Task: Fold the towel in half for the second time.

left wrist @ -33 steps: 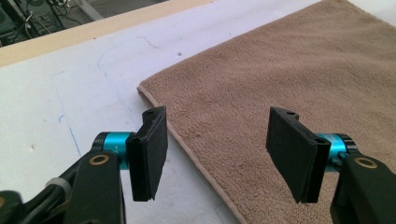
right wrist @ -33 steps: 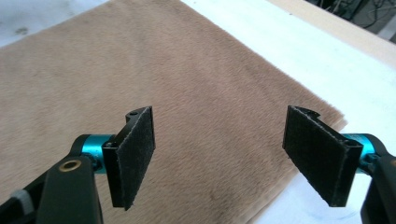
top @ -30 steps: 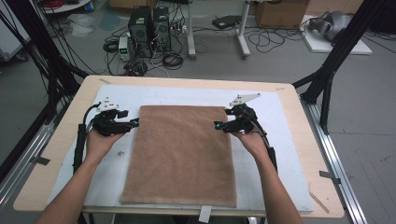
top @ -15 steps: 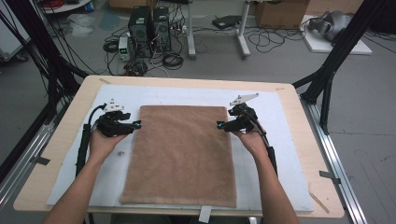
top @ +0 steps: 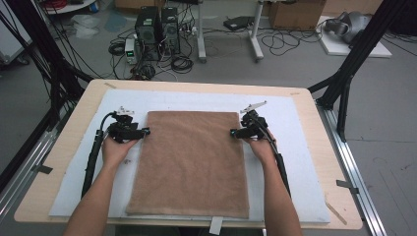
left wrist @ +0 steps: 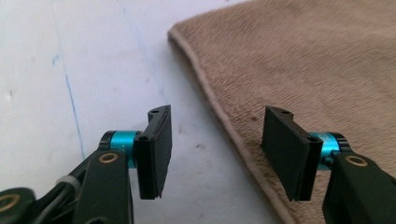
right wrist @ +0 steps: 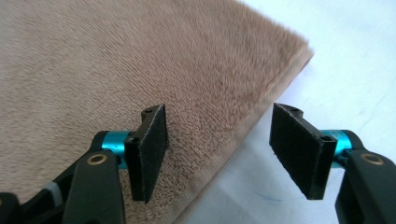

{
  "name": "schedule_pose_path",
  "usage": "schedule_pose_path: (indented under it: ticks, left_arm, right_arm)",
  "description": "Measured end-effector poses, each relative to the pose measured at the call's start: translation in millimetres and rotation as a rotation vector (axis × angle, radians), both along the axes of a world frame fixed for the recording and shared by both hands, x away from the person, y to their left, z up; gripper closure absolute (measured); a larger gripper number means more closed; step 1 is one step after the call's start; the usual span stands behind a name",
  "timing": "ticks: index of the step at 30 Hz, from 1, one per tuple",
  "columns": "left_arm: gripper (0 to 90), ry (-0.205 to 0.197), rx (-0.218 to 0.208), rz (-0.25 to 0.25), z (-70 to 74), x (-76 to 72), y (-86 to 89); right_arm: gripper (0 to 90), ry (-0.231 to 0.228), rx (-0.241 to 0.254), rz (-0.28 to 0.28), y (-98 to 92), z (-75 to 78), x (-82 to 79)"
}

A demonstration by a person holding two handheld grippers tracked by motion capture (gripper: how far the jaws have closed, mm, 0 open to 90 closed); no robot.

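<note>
The brown towel (top: pixel 189 162) lies flat on the white mat (top: pixel 305 162) covering the table (top: pixel 314 123), its long axis running from the person toward the far edge. The left gripper (top: pixel 146 132) stands at the towel's left hem near the far corner; the right gripper (top: pixel 232 132) stands at the right hem, mirrored. Each straddles its hem: one pad over the pile, one over the mat. The left jaws stand apart; the right jaws have just been closing, hem between them, not yet pinched. No containers are present.

No text, label, brand, number or sign can be read anywhere.
</note>
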State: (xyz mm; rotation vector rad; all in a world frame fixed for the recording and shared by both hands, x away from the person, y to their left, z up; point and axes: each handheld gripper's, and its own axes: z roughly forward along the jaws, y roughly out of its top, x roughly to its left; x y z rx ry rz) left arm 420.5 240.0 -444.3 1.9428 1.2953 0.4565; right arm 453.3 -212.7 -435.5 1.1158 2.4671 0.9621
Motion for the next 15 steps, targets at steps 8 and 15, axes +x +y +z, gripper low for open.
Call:
schedule_pose_path:
  ticks: [8,15]
  left_arm:
    - [54.9,-0.005,0.0,-0.056,0.5,-3.3,-13.6]
    - [65.3,0.025,-0.012,-0.028,2.1,-1.7,-14.2]
  right_arm:
    - [48.6,0.041,0.038,-0.016,-0.2,-2.9,0.9]
    - [68.0,0.093,0.101,-0.007,-1.3,-3.1,0.9]
